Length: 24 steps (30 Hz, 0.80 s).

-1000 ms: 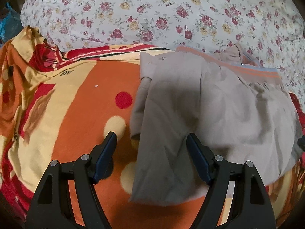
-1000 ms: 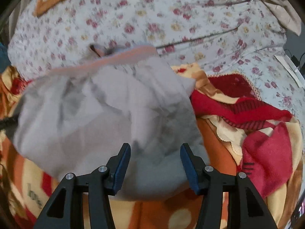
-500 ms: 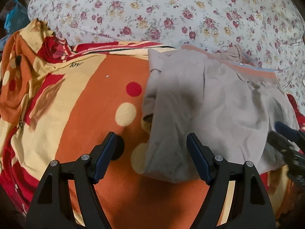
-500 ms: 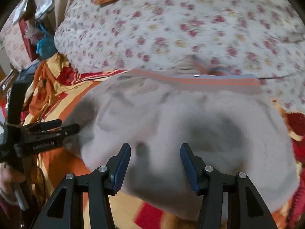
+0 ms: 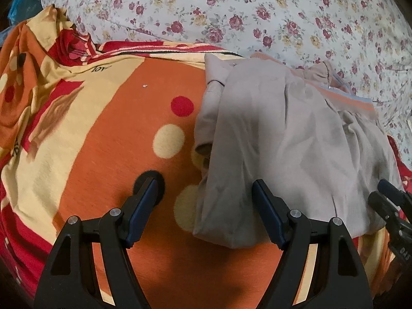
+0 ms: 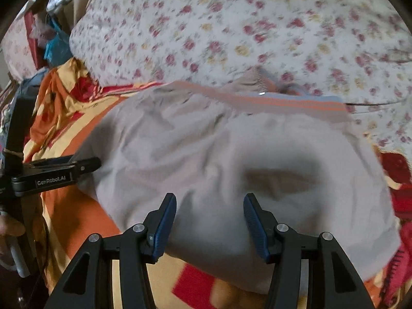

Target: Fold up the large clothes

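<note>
A beige garment with an orange and blue striped band lies folded in a heap on an orange, yellow and red blanket. My left gripper is open and empty, low over the garment's left near edge. My right gripper is open and empty, just above the near part of the same garment. The right gripper's fingers show at the garment's right edge in the left wrist view. The left gripper shows at the garment's left edge in the right wrist view.
A white quilt with red roses lies behind the garment. The blanket bunches up at the far left. Red blanket folds lie to the right. Clutter stands beyond the bed's left side.
Both grippers have drawn back toward me, so the garment sits farther ahead. The right wrist view has swung left, bringing the left gripper into view. Both stay open.
</note>
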Each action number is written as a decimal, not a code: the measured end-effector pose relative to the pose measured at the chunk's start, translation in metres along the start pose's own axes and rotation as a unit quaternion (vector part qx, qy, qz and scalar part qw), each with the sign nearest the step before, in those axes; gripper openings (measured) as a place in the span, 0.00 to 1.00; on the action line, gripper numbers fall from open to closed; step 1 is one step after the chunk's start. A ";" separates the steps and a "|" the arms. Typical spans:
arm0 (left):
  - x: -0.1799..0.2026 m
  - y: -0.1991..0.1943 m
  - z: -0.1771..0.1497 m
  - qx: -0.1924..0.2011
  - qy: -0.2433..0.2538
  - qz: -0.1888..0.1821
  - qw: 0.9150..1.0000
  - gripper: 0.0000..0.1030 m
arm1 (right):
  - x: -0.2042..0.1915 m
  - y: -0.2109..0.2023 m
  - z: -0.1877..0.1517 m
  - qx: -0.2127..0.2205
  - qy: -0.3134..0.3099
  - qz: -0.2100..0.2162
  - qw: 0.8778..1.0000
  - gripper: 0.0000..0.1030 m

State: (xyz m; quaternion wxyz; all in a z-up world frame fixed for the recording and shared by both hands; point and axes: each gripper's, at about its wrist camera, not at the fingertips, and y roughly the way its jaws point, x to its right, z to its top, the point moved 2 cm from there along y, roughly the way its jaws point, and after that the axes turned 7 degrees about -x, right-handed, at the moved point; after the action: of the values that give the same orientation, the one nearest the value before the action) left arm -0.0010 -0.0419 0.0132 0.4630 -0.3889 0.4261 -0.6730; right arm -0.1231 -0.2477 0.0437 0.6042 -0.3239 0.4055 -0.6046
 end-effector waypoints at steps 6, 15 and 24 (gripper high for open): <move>-0.004 0.002 0.000 -0.012 -0.017 -0.030 0.999 0.75 | 0.026 0.024 -0.016 -0.042 0.042 0.007 0.998 0.59; -0.014 -0.002 0.009 -0.012 -0.057 -0.094 0.994 0.75 | 0.040 -0.020 -0.032 -0.002 0.056 0.013 0.998 0.60; 0.000 0.003 0.021 0.001 -0.046 -0.084 0.995 0.75 | 0.092 -0.029 -0.051 0.006 0.099 -0.032 0.995 0.60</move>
State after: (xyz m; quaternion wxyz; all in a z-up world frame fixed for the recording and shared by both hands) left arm 0.0188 -0.0470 0.0169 0.4244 -0.4529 0.3698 -0.6914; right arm -0.1869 -0.3359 0.0366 0.5435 -0.2717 0.4493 -0.6549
